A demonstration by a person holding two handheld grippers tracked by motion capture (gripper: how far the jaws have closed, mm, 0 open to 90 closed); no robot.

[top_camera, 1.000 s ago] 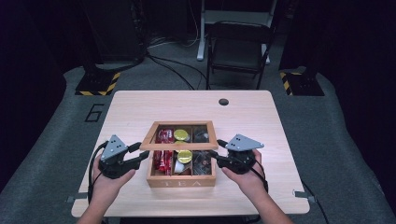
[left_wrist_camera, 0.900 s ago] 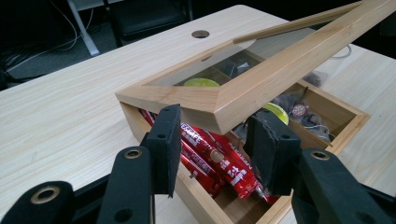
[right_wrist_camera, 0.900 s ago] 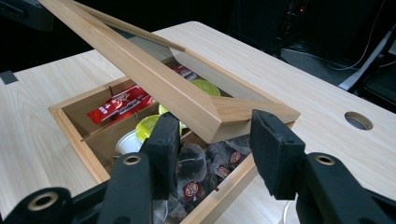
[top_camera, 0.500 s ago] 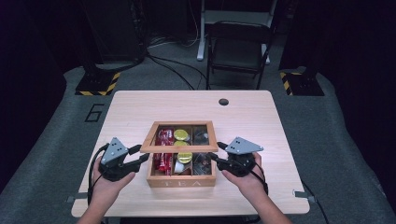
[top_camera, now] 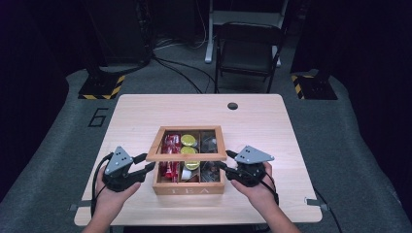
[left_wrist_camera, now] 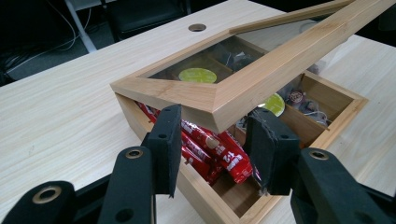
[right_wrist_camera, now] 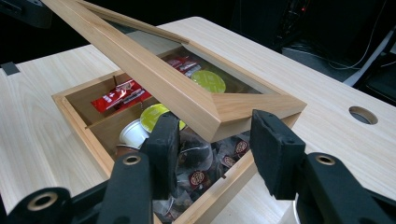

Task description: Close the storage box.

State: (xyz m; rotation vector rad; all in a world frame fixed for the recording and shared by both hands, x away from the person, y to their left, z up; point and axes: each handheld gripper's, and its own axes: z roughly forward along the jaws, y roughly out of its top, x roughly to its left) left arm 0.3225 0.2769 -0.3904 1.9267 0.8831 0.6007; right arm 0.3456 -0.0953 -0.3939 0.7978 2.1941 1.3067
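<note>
While the glass-paned lid (top_camera: 187, 143) stands half-raised over the tea box (top_camera: 189, 187) at the table's (top_camera: 272, 121) near middle, the left gripper (top_camera: 145, 166) and right gripper (top_camera: 222, 164) prop its near corners, jaws spread and gripping nothing. Judged step: opening; next, lift evenly and tip it back. Gripper views reveal red packets (left_wrist_camera: 210, 144), green-topped pods (right_wrist_camera: 208, 80) and tea bags (right_wrist_camera: 205, 161) beneath.
</note>
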